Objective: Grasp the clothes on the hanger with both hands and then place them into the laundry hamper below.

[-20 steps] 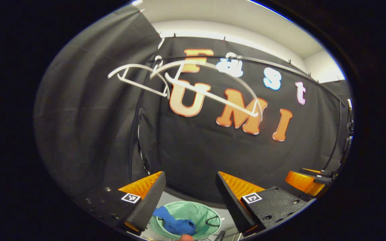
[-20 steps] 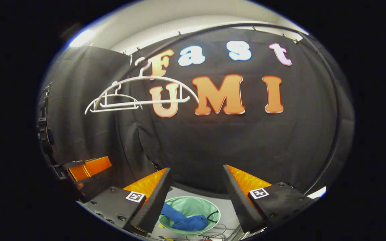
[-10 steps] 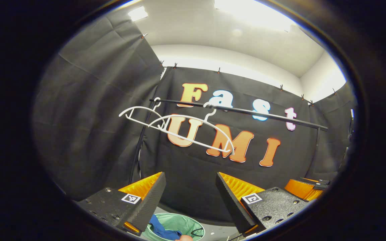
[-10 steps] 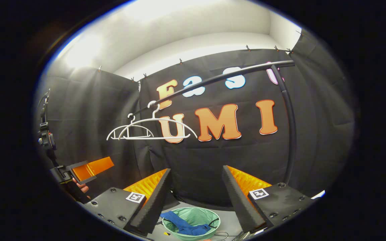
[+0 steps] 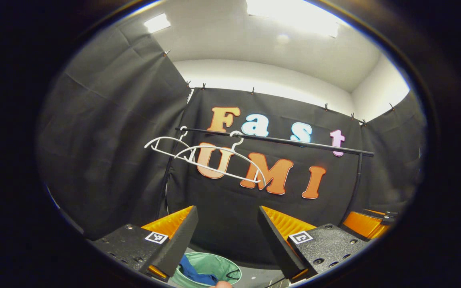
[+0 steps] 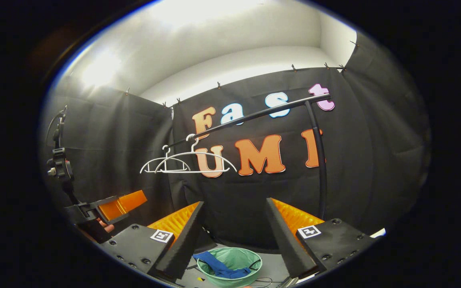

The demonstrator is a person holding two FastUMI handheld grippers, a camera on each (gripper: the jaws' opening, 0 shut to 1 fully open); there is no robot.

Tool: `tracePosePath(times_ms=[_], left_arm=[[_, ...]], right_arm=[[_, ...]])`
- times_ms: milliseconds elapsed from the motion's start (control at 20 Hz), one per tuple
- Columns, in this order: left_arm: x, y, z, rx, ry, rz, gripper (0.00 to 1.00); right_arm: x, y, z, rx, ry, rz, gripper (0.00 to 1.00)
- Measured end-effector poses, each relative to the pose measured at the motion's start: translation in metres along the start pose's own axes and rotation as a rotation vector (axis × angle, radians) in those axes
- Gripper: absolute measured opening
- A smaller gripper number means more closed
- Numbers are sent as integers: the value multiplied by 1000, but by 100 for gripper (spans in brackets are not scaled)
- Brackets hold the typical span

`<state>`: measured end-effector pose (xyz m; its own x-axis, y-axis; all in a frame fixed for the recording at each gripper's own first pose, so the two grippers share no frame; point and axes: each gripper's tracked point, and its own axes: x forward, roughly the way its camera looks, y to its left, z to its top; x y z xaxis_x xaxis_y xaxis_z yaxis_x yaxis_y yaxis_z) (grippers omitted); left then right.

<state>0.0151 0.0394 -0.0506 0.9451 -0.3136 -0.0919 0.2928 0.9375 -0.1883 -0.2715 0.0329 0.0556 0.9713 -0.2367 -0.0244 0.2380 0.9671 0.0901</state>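
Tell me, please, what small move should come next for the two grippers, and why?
Probably none beyond lowering both to rest. The blue garment already lies in the green hamper, both white hangers hang bare on the black rail, and the left gripper and right gripper are open and hold nothing.

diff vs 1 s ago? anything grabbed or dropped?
Both cameras have tilted up and backed off: the rail and white hangers look smaller and lower, with more ceiling showing. Nothing taken or released. The left gripper and right gripper stay open and empty, the hangers stay bare, and the blue garment stays in the green hamper.
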Motion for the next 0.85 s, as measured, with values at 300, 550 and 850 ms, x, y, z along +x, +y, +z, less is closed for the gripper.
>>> tracePosePath(times_ms=[300, 550, 850], left_arm=[[0, -13, 8, -5, -27, -52, 92], [-10, -20, 12, -2, -17, -87, 92], [-10, -22, 8, 11, 3, -113, 95]], right_arm=[[-10, -5, -6, 42, 9, -23, 100], [-11, -7, 1, 42, -8, -30, 100], [-9, 6, 6, 24, -12, -3, 98]])
